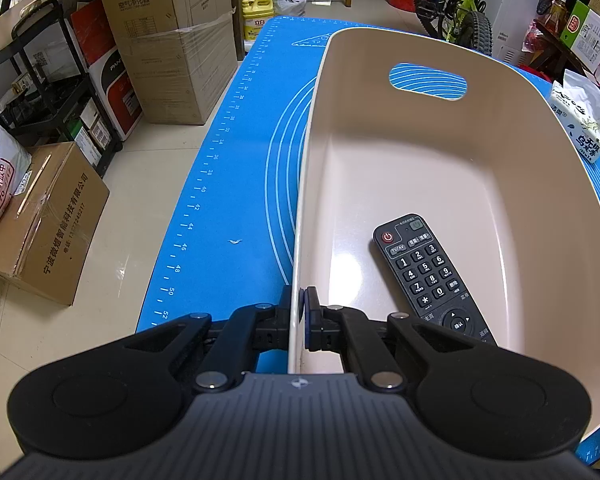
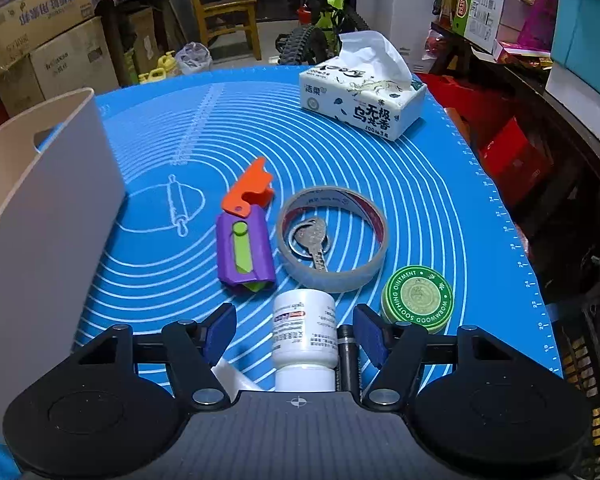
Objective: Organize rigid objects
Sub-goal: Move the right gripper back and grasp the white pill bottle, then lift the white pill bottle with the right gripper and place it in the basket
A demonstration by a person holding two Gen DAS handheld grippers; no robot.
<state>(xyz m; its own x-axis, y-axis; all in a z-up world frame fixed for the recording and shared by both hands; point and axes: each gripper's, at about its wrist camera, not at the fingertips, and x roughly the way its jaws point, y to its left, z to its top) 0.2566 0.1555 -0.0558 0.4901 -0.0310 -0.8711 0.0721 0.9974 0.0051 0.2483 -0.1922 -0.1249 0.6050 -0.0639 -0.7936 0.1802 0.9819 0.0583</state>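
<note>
Progress looked early: only the remote (image 1: 430, 276) lay inside the beige bin (image 1: 540, 184), flat on its floor near the left wall, buttons up. Left gripper (image 1: 300, 312) was clamped on the bin's left wall, one pad outside and one inside, apparently steadying it on the blue mat (image 1: 236, 184). Right gripper (image 2: 296, 332) was spread wide, jaws either side of the white pill bottle (image 2: 305, 340), which lay on its side between them; pads not touching it as far as I could tell, so no grasp yet. A dark cylindrical item (image 2: 347, 356) lay just beside the bottle on its right, partly hidden, unclear what it was. Left on the mat outside the bin: purple-and-orange toy cutter (image 2: 244, 240), tape roll (image 2: 332, 240) with a key (image 2: 314, 240) lying inside its ring, green ointment tin (image 2: 417, 299) near the right finger, plus the bottle. Tissue pack (image 2: 362, 98) sat at the far end, soft, probably not part of the sort. Bin stood to the left of the loose items, well within reach. Judged roughly one item done, five or so to go; bottle seemed the next pick.
</note>
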